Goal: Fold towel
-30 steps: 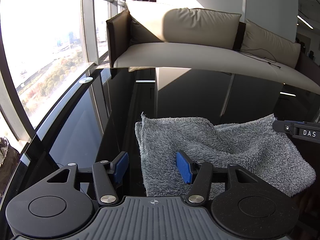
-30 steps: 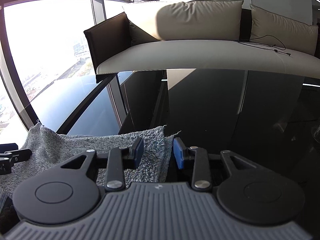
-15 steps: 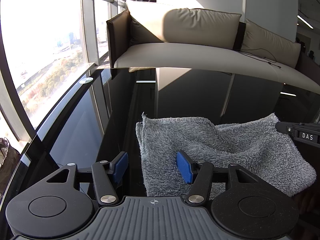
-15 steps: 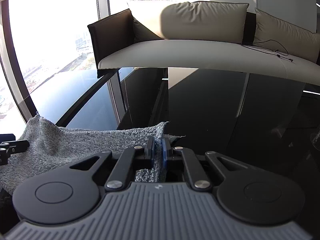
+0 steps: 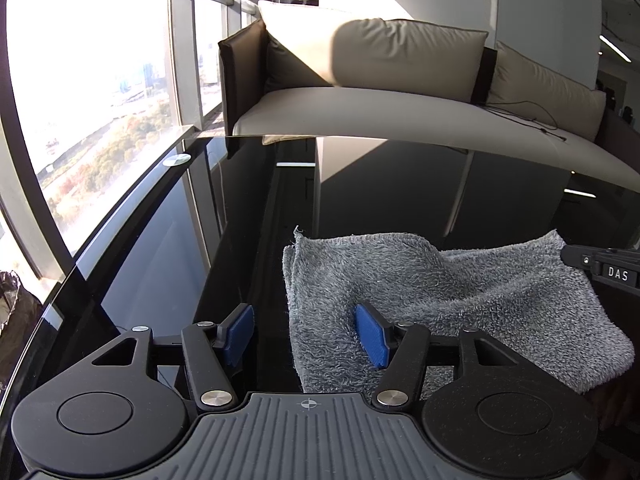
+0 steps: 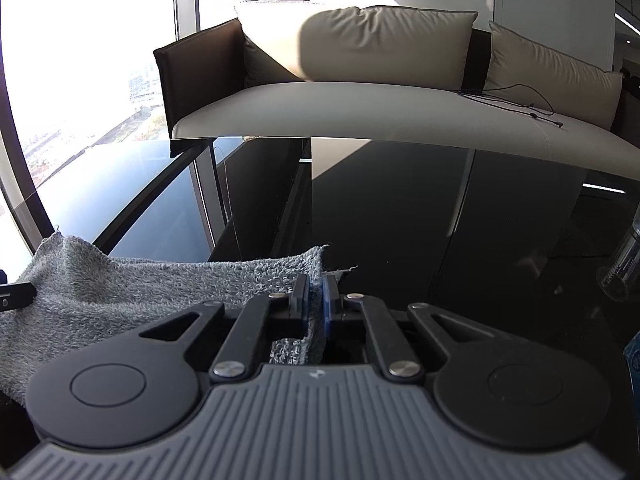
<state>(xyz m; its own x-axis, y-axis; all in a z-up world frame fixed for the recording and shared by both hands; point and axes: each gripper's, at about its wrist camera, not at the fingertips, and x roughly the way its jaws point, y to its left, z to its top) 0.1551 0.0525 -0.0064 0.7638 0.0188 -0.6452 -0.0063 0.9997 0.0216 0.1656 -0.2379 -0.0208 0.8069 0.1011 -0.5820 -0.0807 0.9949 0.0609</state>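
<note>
A grey fluffy towel (image 5: 440, 292) lies rumpled on the black glossy table (image 5: 160, 248). My left gripper (image 5: 308, 334) is open, its jaws straddling the towel's near left edge, with the right blue pad (image 5: 370, 334) resting on the cloth. My right gripper (image 6: 315, 300) is shut on the towel's (image 6: 120, 292) right corner, with cloth pinched between the blue pads. The right gripper's tip (image 5: 600, 266) shows at the towel's right edge in the left wrist view.
A beige sofa (image 5: 380, 92) stands beyond the table's far edge. Tall windows (image 5: 80, 100) run along the left. A clear bottle (image 6: 624, 264) and a blue object (image 6: 632, 356) sit at the right edge of the right wrist view.
My right gripper has closed on the towel's right corner and lifted it slightly. My left gripper has stayed open and barely moved.
</note>
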